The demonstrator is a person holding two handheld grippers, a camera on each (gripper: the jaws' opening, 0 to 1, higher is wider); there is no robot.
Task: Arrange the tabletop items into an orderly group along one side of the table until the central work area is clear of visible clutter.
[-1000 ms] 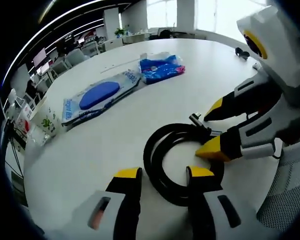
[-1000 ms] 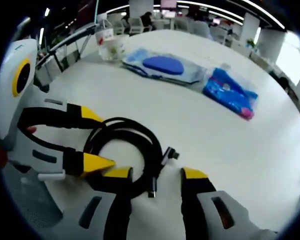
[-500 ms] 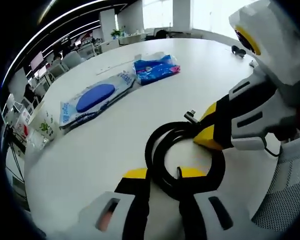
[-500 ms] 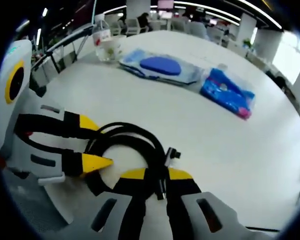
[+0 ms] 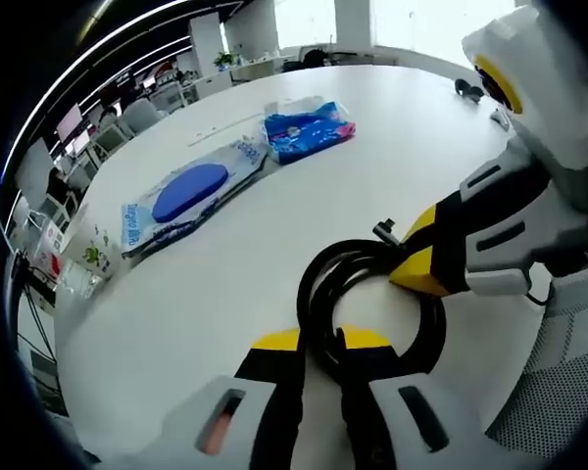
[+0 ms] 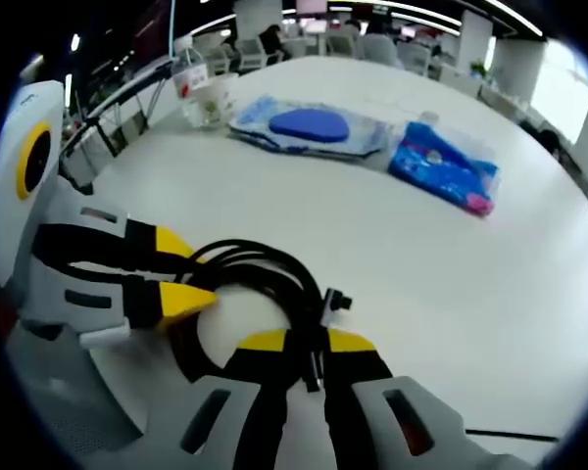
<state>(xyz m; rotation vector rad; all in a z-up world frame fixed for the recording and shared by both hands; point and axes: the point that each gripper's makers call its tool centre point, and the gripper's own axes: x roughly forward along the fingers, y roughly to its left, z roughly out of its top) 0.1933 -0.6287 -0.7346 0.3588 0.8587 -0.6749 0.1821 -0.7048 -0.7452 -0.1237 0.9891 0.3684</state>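
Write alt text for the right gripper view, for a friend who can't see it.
A yellow-tipped gripper is shut on a coiled black cable lying on a white table, while a second gripper closes on the coil from the left. Farther back lie a clear pack with a blue pad and a blue packet.

Cable (image 5: pixel 372 294): black.
Table (image 5: pixel 225 284): white.
Left hand-held gripper (image 5: pixel 319 343): yellow tips, black-and-white body.
Packet (image 6: pixel 441 168): blue, pink corner.
Pad (image 6: pixel 310 123): blue.
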